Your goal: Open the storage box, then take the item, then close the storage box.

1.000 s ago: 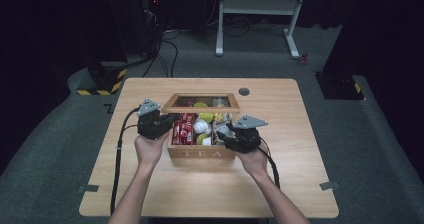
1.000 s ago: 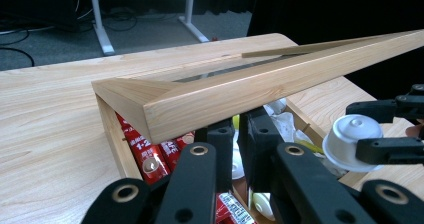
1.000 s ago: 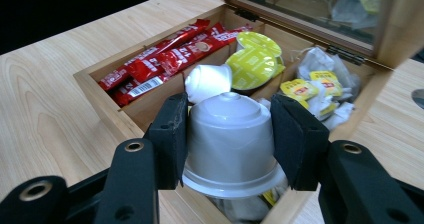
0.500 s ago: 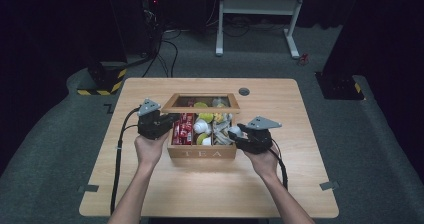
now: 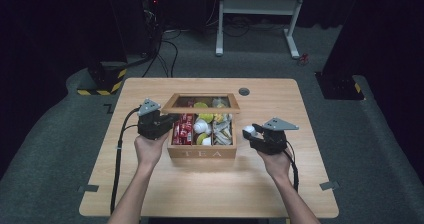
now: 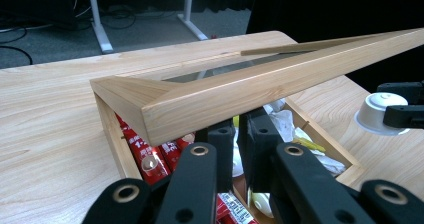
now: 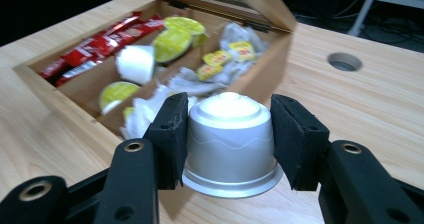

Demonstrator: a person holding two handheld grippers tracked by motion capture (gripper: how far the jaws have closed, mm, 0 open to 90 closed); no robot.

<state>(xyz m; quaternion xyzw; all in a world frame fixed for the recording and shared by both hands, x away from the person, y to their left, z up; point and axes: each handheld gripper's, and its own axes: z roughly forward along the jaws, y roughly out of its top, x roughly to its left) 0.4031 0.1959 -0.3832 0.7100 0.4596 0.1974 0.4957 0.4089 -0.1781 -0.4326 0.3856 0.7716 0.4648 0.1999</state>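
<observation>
A wooden tea box (image 5: 202,153) sits mid-table with its glass lid (image 5: 201,95) raised. My left gripper (image 5: 172,121) is at the box's left side. In the left gripper view its jaws (image 6: 237,134) stand nearly together, tips under the lid's front rail (image 6: 240,91), nothing between them. My right gripper (image 5: 252,133) hovers just right of the box, shut on a silver capsule (image 7: 230,134), which is upside down between the pads. The box holds red sachets (image 7: 95,46), yellow-lidded cups (image 7: 172,41), a white cup (image 7: 135,64) and crumpled wrappers.
A round cable hole (image 5: 244,91) lies in the tabletop behind the box. Bare wood spreads right of the box (image 5: 295,164) and along the near edge. A white desk frame (image 5: 260,14) and cables stand on the floor beyond the table.
My right gripper has come out of the box and moved right with the silver capsule in it. The left gripper stays at the lid.
</observation>
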